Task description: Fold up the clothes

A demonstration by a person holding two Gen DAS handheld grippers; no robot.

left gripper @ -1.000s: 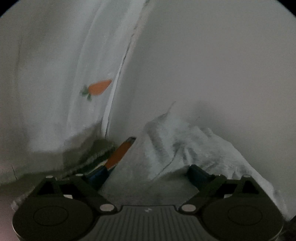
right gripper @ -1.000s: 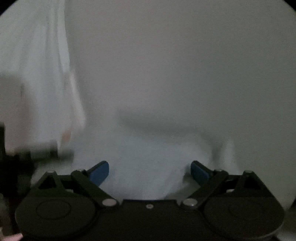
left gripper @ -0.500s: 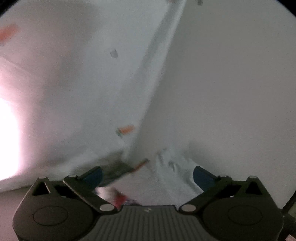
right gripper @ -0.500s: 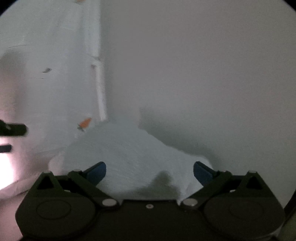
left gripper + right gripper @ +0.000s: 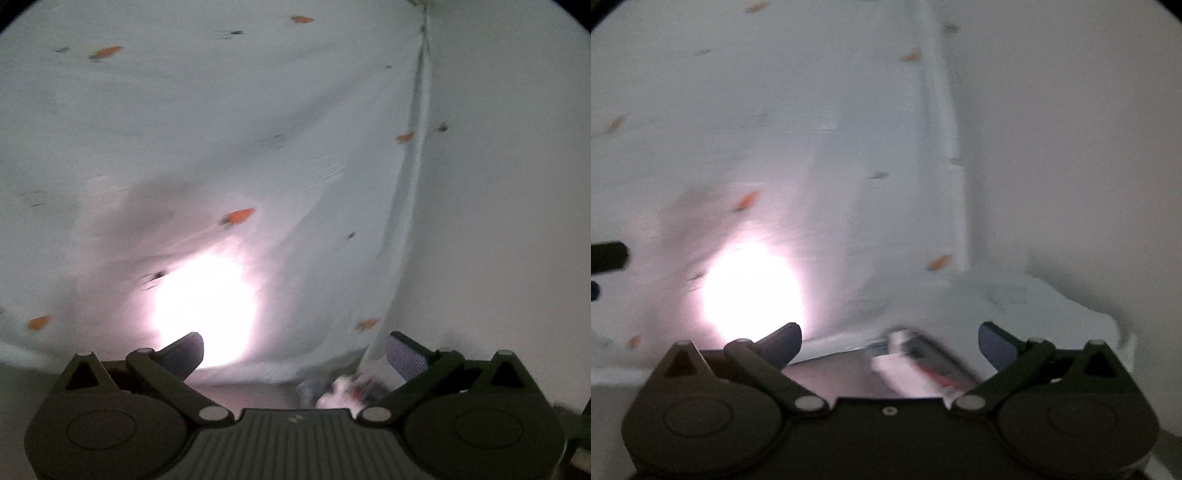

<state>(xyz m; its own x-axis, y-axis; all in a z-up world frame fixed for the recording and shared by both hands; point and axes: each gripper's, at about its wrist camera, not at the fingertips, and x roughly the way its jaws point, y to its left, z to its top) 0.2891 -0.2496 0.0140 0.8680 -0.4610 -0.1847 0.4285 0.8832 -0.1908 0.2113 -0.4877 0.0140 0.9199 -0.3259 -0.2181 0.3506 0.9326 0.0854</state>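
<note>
A pale curtain [image 5: 229,140] printed with small orange carrots is seen at the left in both wrist views, with a bright glare behind it and a plain wall [image 5: 509,221] to its right. The left gripper [image 5: 295,350] and right gripper [image 5: 890,341] are both held with jaws spread wide, nothing between them. A crumpled white garment [image 5: 1034,306] is seen at the right against the wall; a blurred packet [image 5: 916,365] lies beside it, its writing unreadable.
</note>
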